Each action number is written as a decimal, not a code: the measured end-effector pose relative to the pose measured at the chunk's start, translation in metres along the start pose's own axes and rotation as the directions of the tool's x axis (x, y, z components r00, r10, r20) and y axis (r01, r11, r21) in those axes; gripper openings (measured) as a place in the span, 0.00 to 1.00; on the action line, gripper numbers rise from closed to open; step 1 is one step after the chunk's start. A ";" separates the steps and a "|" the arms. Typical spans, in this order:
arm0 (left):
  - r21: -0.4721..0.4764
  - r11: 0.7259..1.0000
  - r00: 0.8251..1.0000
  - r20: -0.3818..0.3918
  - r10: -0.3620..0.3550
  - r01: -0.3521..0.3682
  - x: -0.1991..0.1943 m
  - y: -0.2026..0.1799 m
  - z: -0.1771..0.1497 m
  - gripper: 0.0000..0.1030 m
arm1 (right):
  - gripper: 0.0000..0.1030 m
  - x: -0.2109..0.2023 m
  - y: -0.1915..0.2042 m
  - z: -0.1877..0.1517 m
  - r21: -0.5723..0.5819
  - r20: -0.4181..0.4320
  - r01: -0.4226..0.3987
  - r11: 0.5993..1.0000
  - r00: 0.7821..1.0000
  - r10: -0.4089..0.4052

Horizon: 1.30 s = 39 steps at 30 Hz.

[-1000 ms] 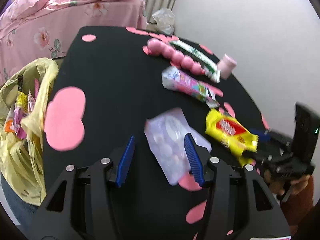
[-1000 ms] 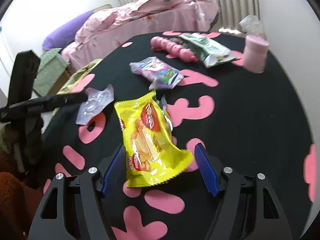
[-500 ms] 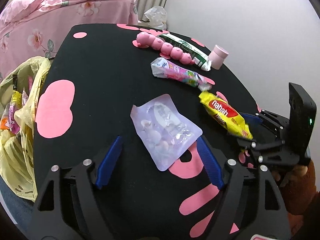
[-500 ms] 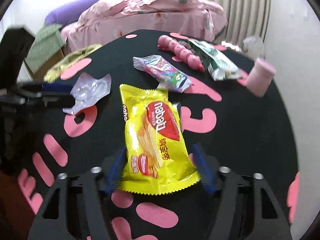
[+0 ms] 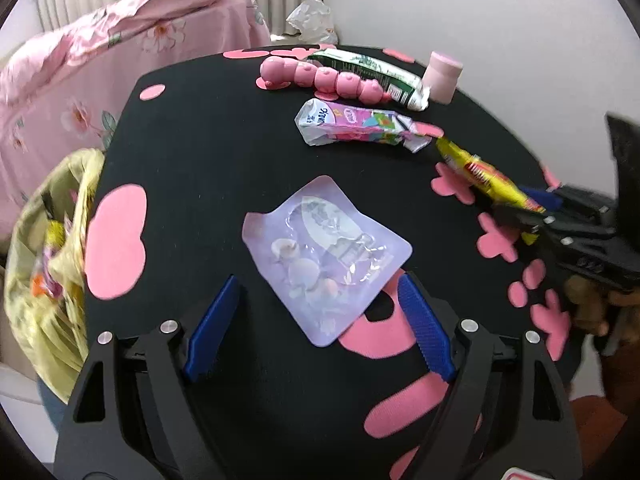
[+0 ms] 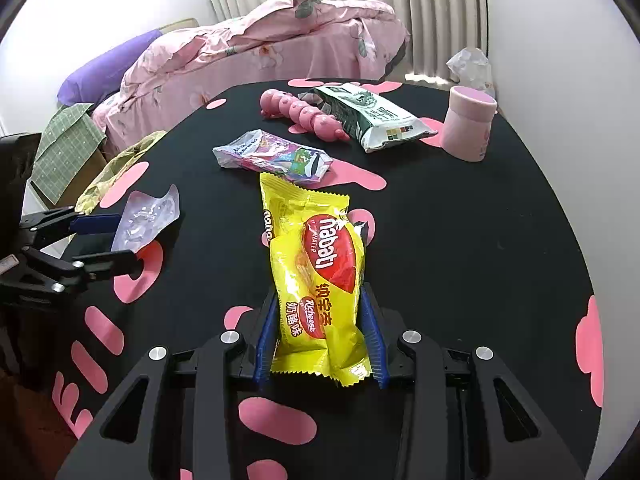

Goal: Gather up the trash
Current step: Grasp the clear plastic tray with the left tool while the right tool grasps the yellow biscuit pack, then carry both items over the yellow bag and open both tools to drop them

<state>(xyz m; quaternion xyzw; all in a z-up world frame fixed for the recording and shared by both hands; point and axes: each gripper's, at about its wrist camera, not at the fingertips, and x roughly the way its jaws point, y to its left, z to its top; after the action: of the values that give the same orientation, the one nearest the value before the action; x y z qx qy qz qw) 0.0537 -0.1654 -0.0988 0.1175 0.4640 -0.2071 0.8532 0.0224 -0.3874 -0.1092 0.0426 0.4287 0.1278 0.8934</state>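
Now our right gripper (image 6: 320, 334) has just been closing onto the wafer pack (image 6: 318, 276); beside it, our left gripper (image 5: 318, 326) gapes around the clear pouch (image 5: 326, 256).

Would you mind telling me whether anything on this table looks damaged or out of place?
Mostly ordinary litter. The pink and purple wrapper is crumpled and torn open at one end, and the green and white bag lies open beside the pink bead toy. The clear plastic tray lies flat and empty-looking. Nothing looks spilled.
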 end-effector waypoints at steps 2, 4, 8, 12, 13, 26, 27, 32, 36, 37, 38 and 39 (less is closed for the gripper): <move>0.046 0.998 0.999 -0.001 0.053 -0.053 0.003 -0.008 0.002 0.60 | 0.35 -0.001 0.000 0.000 0.005 0.008 0.000 1.000 1.000 0.000; 0.047 0.997 0.998 0.011 0.062 -0.062 0.003 -0.006 0.004 0.47 | 0.35 -0.004 -0.001 0.001 0.006 0.016 0.005 1.000 1.000 -0.005; -0.067 0.997 0.999 0.037 -0.028 0.030 -0.003 0.016 0.006 0.16 | 0.35 -0.009 -0.002 0.002 0.003 0.034 0.017 1.000 0.999 -0.017; -0.161 0.982 0.992 0.092 -0.083 0.097 -0.014 0.037 0.005 0.05 | 0.35 -0.013 -0.002 0.004 0.009 0.054 0.011 1.000 0.998 -0.012; -0.171 0.979 0.990 0.110 -0.089 0.107 -0.018 0.040 0.006 0.04 | 0.35 -0.013 -0.001 0.004 0.009 0.057 0.010 1.000 0.998 -0.010; -0.138 0.962 0.960 0.188 -0.210 0.237 -0.048 0.045 0.003 0.42 | 0.44 -0.022 0.011 0.005 -0.051 0.109 0.014 0.999 0.994 -0.008; -0.167 0.964 0.966 0.192 -0.172 0.205 -0.047 0.050 0.007 0.43 | 0.44 -0.022 0.012 0.006 -0.058 0.110 0.020 0.998 0.994 -0.014; -0.259 0.964 0.992 0.124 -0.027 0.058 -0.014 0.068 0.026 0.43 | 0.44 -0.018 0.010 0.004 -0.052 0.090 0.020 0.998 0.996 -0.015; -0.278 0.960 0.998 0.058 0.007 0.010 0.012 0.068 0.035 0.28 | 0.44 -0.015 0.006 0.001 -0.039 0.074 0.030 0.999 0.997 -0.027; -0.271 0.963 0.999 0.050 0.009 0.005 0.017 0.065 0.037 0.18 | 0.44 -0.015 0.006 0.000 -0.039 0.070 0.034 0.999 0.997 -0.031; -0.265 0.964 0.998 0.055 0.017 -0.002 0.018 0.063 0.037 0.13 | 0.44 -0.014 0.005 0.000 -0.039 0.066 0.041 0.998 0.997 -0.038; -0.256 0.967 0.998 0.060 0.013 0.003 0.018 0.062 0.037 0.12 | 0.44 -0.013 0.005 -0.001 -0.039 0.063 0.049 0.998 0.997 -0.047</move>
<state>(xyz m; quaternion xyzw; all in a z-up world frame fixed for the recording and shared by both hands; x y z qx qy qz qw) 0.1184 -0.1291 -0.0930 0.0009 0.4601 -0.1466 0.8757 0.0132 -0.3862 -0.0989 0.0182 0.3990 0.1136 0.9097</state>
